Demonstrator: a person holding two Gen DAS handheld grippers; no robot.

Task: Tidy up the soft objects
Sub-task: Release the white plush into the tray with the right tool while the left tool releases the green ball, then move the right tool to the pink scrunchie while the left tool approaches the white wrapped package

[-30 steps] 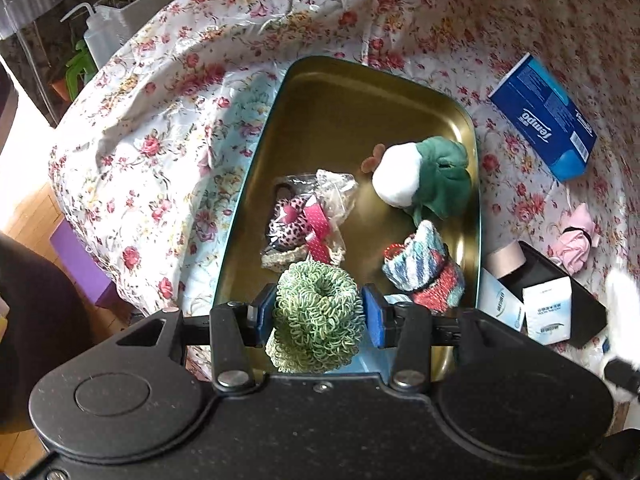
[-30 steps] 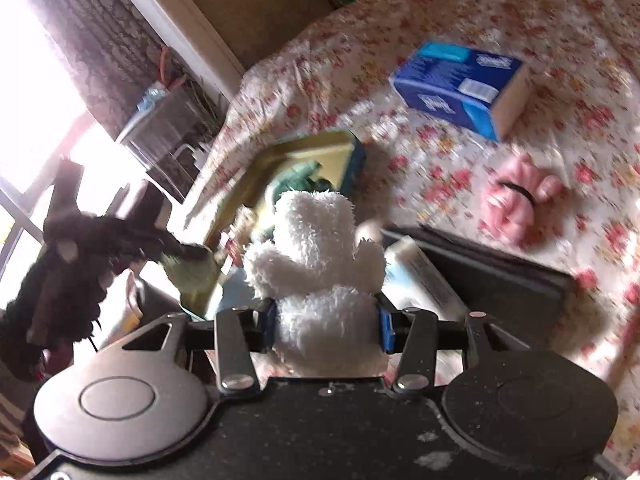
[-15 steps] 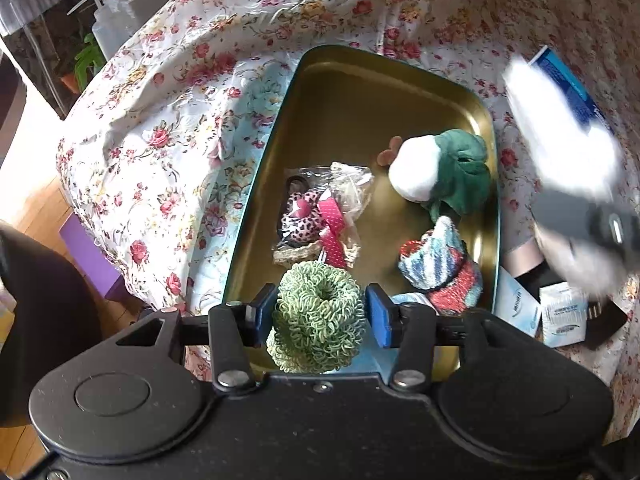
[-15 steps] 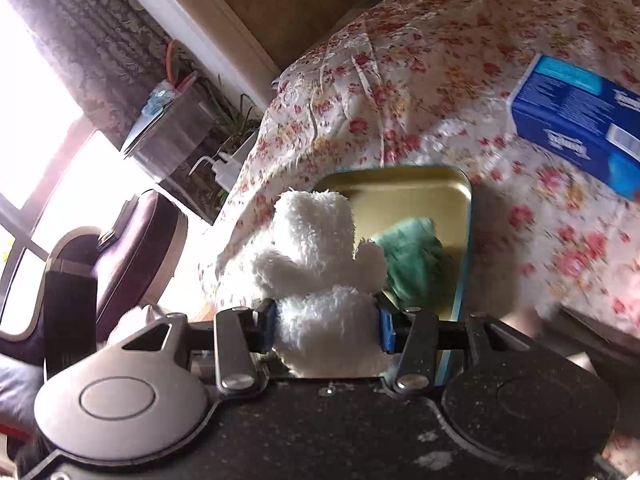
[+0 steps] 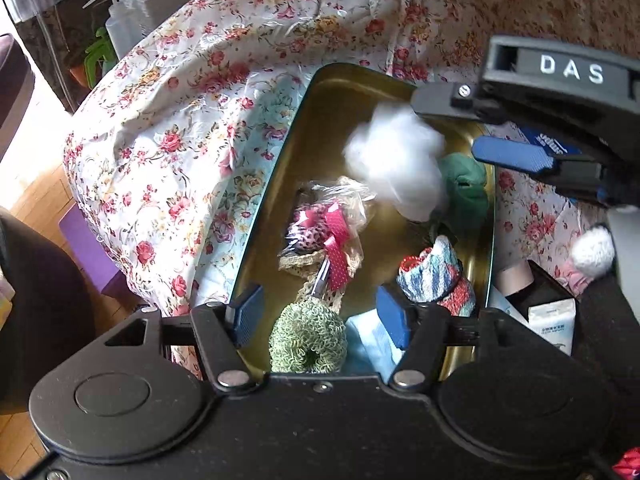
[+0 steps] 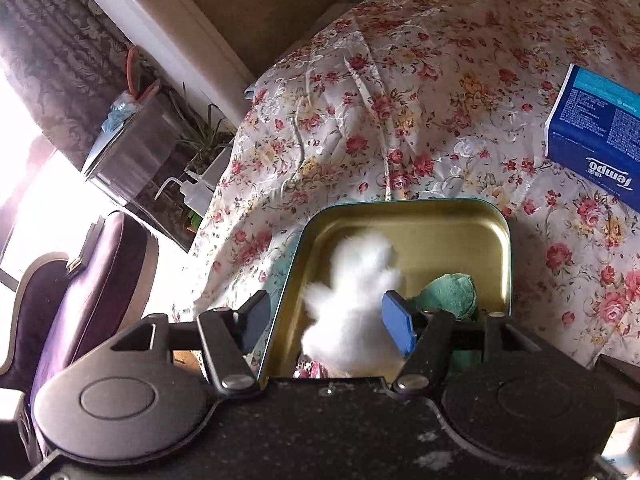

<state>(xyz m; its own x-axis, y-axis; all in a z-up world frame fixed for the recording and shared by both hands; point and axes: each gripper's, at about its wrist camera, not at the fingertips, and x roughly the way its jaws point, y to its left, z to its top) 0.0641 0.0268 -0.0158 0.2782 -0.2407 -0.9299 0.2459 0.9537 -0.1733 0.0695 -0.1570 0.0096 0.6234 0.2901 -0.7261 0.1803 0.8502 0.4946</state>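
Two grippers stand over the gold tin tray (image 5: 320, 128) that lies on the flowered cloth (image 5: 180, 128), and both have just been opening their jaws. The left gripper (image 5: 320, 316) is at the tray's near edge, its blue pads spread apart with gaps on either side of the green knitted ring (image 5: 308, 340), which lies between them on the tray floor, free of both pads. The right gripper (image 6: 326, 322) is over the far half of the tray, its jaws also parted; the white fluffy toy (image 6: 352, 292) sits blurred between them, clear of the left pad and right against or just in front of the right one, so contact there cannot be judged. In the left wrist view that same toy shows as a white blur beyond the fingertips of the right gripper, above the tray's far right part. Below it by the right edge lies a green plush (image 5: 466, 184), nearer along that edge a striped knitted piece (image 5: 434, 276), and toward the middle a clear bag with a pink bow (image 5: 328, 228). A blue tissue pack (image 6: 596, 136) lies on the cloth beyond the tray's right side.
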